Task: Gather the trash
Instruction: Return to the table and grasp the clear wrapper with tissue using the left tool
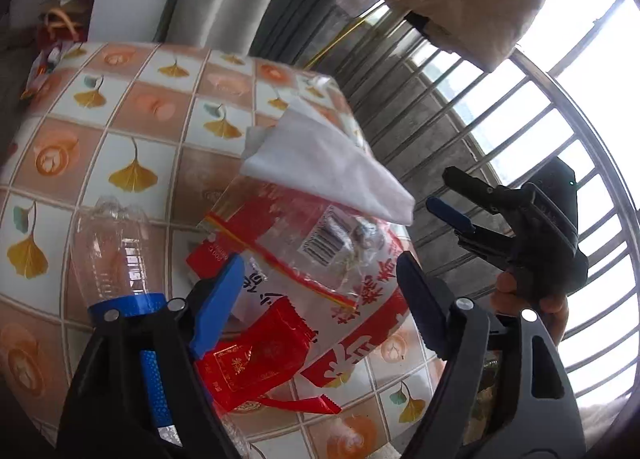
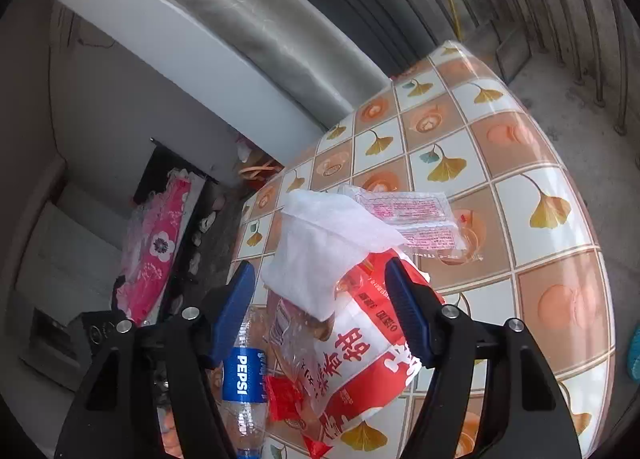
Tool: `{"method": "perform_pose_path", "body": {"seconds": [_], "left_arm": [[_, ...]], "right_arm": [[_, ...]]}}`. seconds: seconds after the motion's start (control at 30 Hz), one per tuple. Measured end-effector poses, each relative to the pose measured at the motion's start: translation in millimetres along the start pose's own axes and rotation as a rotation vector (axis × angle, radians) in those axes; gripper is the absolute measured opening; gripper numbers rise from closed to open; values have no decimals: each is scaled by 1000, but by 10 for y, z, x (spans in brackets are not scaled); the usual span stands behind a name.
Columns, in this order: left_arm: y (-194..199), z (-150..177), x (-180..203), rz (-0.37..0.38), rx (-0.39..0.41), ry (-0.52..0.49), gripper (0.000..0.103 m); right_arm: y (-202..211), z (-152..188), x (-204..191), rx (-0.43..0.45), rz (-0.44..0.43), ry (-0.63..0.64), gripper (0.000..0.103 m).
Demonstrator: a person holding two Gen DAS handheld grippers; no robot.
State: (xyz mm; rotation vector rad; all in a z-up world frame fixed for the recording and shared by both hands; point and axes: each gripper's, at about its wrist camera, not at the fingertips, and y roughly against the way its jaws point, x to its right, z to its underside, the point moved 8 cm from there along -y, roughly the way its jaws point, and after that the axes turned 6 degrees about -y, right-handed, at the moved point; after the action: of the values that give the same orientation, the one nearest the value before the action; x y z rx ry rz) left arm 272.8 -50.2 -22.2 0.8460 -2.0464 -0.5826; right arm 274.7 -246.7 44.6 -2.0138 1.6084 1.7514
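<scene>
Strong daylight comes through the barred window [image 1: 560, 107], which is overexposed; both views are slightly blurred and bend at the edges.

The counter [image 2: 500, 147] wears a glossy cloth of white and orange squares printed with ginkgo leaves. On it lie a clear Pepsi bottle [image 2: 244, 387], a red-and-white printed plastic bag [image 2: 360, 355], small red wrappers [image 1: 256, 363] and a clear pink-printed packet [image 2: 416, 219].

One Pepsi bottle [image 2: 243, 375], one white tissue [image 2: 320, 243] and one red-and-white snack bag [image 2: 360, 355]. Two small red wrappers [image 1: 256, 363] [image 1: 206, 255]. One clear printed wrapper [image 2: 412, 215].
</scene>
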Motion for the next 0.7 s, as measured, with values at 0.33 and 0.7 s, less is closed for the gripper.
{"method": "perform_pose_path", "body": {"seconds": [0.33, 0.7], "left_arm": [[-320, -70, -316, -36, -72, 197, 67], [-524, -178, -433, -57, -63, 282, 67]], "right_arm": [[-242, -65, 157, -51, -31, -94, 52], [-387, -50, 298, -82, -86, -184, 38]]}}
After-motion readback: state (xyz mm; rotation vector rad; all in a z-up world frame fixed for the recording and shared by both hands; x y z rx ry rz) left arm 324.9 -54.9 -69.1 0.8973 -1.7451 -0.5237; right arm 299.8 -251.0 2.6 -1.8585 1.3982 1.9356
